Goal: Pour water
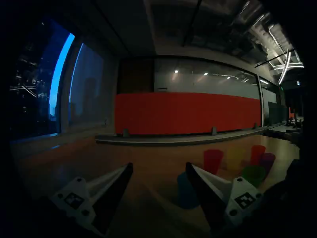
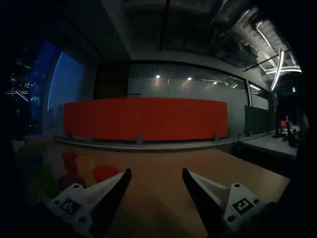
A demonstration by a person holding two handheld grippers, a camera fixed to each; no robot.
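The room is dim. In the left gripper view my left gripper (image 1: 159, 166) is open over the wooden table (image 1: 154, 158), with nothing between its fingers. Several coloured plastic cups stand to its right: a blue cup (image 1: 184, 193) partly hidden behind the right finger, a red cup (image 1: 212, 160), a yellow cup (image 1: 234, 158), an orange cup (image 1: 257, 153), a purple cup (image 1: 268, 160) and a green cup (image 1: 253, 174). In the right gripper view my right gripper (image 2: 155, 171) is open and empty too. There the cups lie to its left: a red cup (image 2: 69, 161), an orange cup (image 2: 103, 173) and a purple cup (image 2: 70, 181).
A red partition (image 1: 186, 113) runs along the table's far edge, with glass walls above it. Dark windows (image 1: 39, 91) lie to the left. In the right gripper view the table's right edge (image 2: 273, 174) drops off, with another desk (image 2: 273, 142) beyond it.
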